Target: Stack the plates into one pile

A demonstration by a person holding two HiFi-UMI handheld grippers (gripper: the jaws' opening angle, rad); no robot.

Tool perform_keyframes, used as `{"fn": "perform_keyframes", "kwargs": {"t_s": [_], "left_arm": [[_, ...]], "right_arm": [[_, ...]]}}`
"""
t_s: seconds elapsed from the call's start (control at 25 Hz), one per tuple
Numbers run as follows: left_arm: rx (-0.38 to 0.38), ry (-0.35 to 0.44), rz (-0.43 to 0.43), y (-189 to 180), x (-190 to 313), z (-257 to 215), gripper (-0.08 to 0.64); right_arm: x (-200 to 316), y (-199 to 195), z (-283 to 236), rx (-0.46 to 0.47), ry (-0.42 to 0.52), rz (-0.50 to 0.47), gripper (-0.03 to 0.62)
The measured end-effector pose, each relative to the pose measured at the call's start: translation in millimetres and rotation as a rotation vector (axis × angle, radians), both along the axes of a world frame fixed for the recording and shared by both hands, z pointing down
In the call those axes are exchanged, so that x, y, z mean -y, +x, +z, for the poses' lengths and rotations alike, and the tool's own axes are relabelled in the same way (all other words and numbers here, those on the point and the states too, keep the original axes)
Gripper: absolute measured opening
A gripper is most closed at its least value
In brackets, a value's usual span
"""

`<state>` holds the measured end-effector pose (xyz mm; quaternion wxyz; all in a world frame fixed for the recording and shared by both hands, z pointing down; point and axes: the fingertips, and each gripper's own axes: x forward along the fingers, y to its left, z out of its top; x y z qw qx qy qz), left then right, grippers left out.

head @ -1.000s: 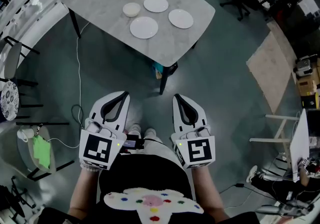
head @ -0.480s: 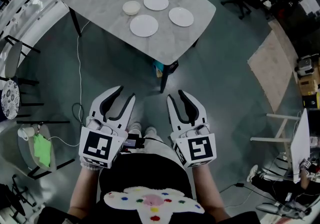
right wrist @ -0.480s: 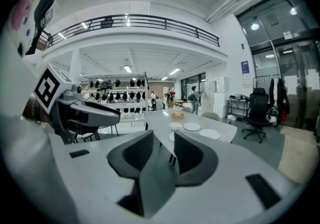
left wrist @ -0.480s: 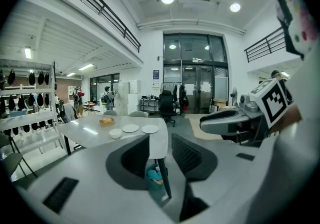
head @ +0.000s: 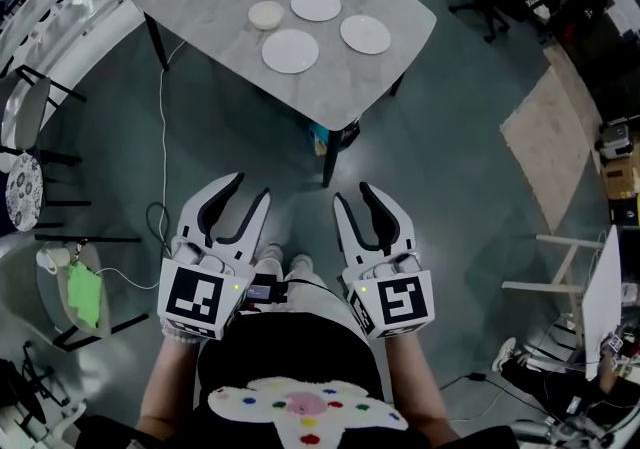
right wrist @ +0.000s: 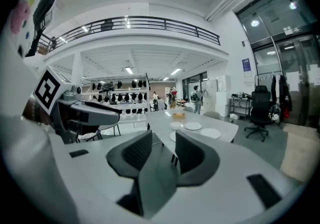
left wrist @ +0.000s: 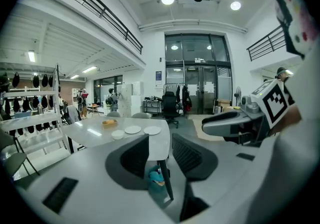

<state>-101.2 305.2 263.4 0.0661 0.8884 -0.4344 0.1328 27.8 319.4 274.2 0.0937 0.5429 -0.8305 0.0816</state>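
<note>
Plates (head: 290,51) not yet stacked.
Three lie apart on the tabletop (head: 345,87), well ahead of your jaws; left gripper (head: 250,187) and right gripper (head: 354,194) have just opened, nothing between.

Your right gripper (right wrist: 163,144) faces the long grey marble-topped table (right wrist: 159,121), its dark jaws just opened and standing apart with nothing between them. On the table's near half lie three round white plates (right wrist: 193,126), each apart from the others, the nearest partly hidden behind one jaw. A small white bowl (right wrist: 176,124) sits beside them. A yellow-orange tray (right wrist: 178,115) rests toward the table's far end. A black office chair (right wrist: 260,104) stands well right of the table.
</note>
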Motion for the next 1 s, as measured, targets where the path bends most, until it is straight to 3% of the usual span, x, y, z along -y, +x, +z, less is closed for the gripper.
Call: {"fn": "perform_keyframes", "kwargs": {"t_s": [0.32,0.6,1.0], "left_arm": [[0.011,-0.021,-0.04,8.5,-11.8,3.6,0.14],[-0.039,0.032,-0.044,24.0,-21.0,-3.8,0.117],[0.003,0.125,0.006,45.0,-28.1,-20.5,0.117]], "right_arm": [[-12.1,19.7,3.0,0.015,0.006,0.002,0.132],[-23.2,36.0,1.1,0.005,0.036,0.0,0.132],[-23.2,47.3,-6.1,0.021,0.075,0.013,0.133]]}}
